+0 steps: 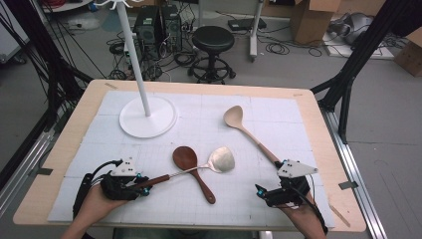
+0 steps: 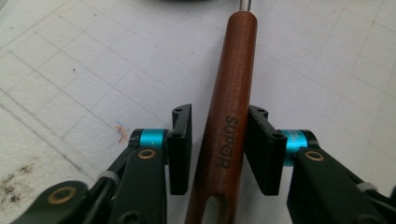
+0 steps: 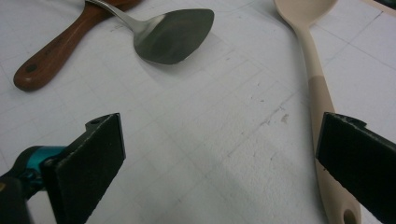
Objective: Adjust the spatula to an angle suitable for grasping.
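A metal spatula (image 1: pixel 222 159) with a red-brown wooden handle (image 2: pixel 229 93) lies on the white mat, its steel shaft crossing a dark wooden spoon (image 1: pixel 185 158). My left gripper (image 1: pixel 143 185) straddles the end of that handle. In the left gripper view (image 2: pixel 219 116) the right pad sits at the wood and a thin gap shows at the left pad. A pale wooden spoon (image 1: pixel 234 117) lies at the right, bowl pointing away. My right gripper (image 1: pixel 263 189) is by its handle end, jaws wide open (image 3: pixel 223 126); the pale handle (image 3: pixel 320 88) runs beneath the right jaw.
A white stand with a round base (image 1: pixel 148 117) and a thin pole rises at the mat's back left. The gridded mat (image 1: pixel 209 124) covers most of the wooden table. A black stool, boxes and cables are on the floor beyond.
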`<action>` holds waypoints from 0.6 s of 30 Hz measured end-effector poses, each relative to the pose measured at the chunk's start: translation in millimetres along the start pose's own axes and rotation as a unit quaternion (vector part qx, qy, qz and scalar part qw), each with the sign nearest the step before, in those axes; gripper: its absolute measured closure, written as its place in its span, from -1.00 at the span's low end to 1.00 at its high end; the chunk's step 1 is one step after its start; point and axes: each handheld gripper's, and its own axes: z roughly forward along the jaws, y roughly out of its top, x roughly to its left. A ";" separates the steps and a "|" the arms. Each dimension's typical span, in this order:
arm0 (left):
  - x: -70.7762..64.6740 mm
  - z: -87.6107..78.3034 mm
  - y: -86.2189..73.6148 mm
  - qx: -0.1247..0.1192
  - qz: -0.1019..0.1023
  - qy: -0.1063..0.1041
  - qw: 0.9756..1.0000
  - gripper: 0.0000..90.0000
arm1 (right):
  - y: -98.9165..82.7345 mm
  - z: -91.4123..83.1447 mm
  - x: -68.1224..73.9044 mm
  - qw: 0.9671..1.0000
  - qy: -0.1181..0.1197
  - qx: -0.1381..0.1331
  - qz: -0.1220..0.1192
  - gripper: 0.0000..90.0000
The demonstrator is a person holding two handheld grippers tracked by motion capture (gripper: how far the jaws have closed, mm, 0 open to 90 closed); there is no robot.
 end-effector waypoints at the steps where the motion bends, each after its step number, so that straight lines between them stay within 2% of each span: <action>1: 0.1 0.1 0.0 0.000 0.000 -0.002 1.000 0.46 | 0.1 0.2 0.4 1.000 0.001 0.002 0.000 -0.99; 10: -0.5 -3.2 0.4 -0.011 0.004 -0.032 0.999 0.55 | 2.4 4.5 4.2 1.000 0.015 0.005 -0.003 -0.99; 14: -3.8 -5.8 2.4 -0.018 0.019 -0.047 0.999 0.60 | 4.8 6.9 4.1 1.000 0.024 0.003 0.001 -0.99; 18: -6.7 -9.6 6.0 -0.035 0.020 -0.051 0.998 0.61 | 10.3 11.5 3.1 0.999 0.041 -0.005 0.008 -0.99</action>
